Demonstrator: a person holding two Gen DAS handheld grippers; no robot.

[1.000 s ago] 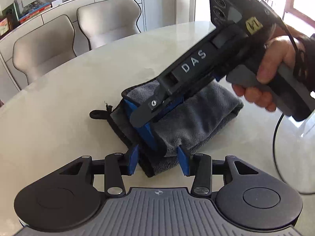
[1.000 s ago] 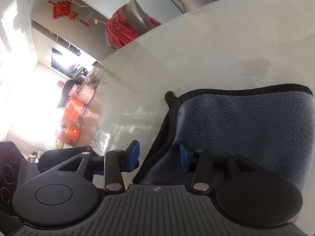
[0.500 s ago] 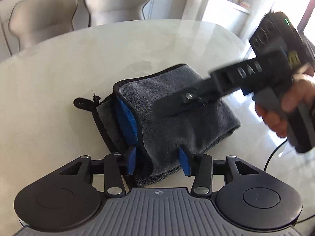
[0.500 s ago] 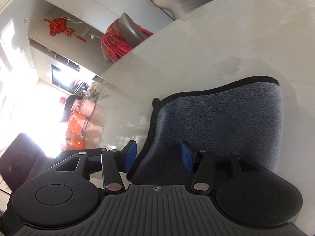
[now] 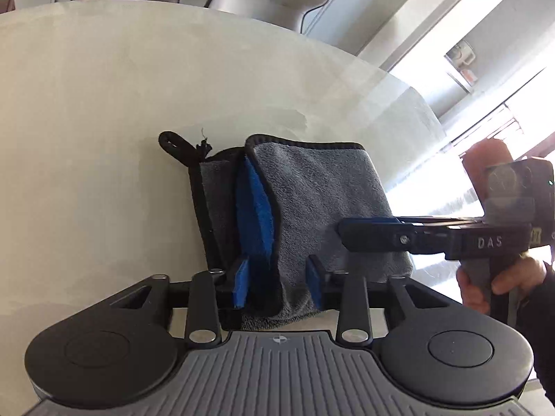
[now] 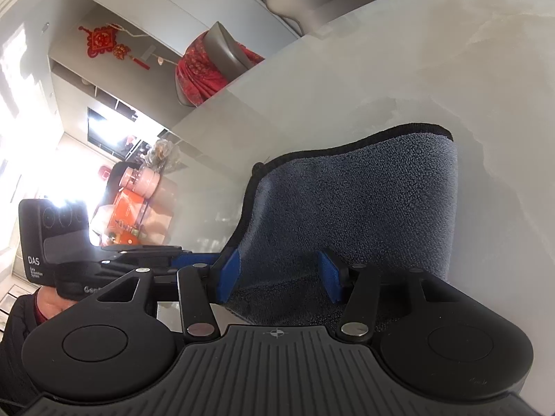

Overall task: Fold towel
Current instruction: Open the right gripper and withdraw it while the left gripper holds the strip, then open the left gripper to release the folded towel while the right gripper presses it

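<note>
Lying folded on the table [image 5: 86,104], the towel [image 5: 322,204] shows grey pile, black binding and a blue inner face. Left gripper [image 5: 279,286]: fingers apart, straddling the towel's near edge. Right gripper [image 6: 279,275]: fingers apart over the towel's near right part, clamping nothing.

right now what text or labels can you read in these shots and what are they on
"DAS": white letters on the right tongs, along the side of their body.
"DAS": white on the left tongs, on their housing; the small lines beneath are too small to read.
"Con...": cut off, lower on that housing.
Towel: no text.
</note>
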